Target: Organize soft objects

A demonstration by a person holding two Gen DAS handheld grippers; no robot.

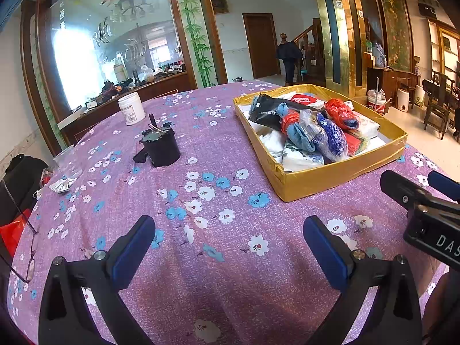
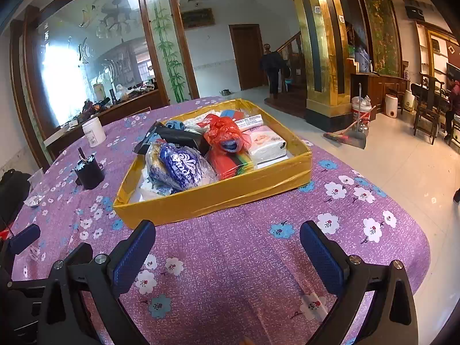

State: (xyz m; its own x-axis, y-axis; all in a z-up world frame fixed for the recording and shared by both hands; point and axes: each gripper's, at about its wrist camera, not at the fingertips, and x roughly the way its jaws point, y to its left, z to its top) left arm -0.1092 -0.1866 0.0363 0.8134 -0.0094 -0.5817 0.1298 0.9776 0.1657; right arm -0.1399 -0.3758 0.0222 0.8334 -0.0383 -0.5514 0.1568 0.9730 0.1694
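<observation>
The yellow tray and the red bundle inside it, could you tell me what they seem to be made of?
The yellow tray looks like cardboard wrapped in glossy yellow tape: its walls show shiny bands, wrinkles and slightly sagging edges. The red bundle looks like thin, crinkled, translucent plastic film, probably a bag, knotted around something blue at its open end; what the blue material is cannot be told.

Tablecloth (image 2: 230, 258): matt woven cloth, floral print. Tray (image 2: 218, 195), near table's far right edge: cardboard w/ glossy gold tape wrap. Contents: crinkled red plastic bag (image 2: 224, 132), clear glossy film over blue cloth bundle (image 2: 181, 166), soft paper tissue pack (image 2: 266, 143). Left gripper (image 1: 230, 247) and right gripper (image 2: 227, 247): matt black plastic, ribbed blue pads, metal screws.
</observation>
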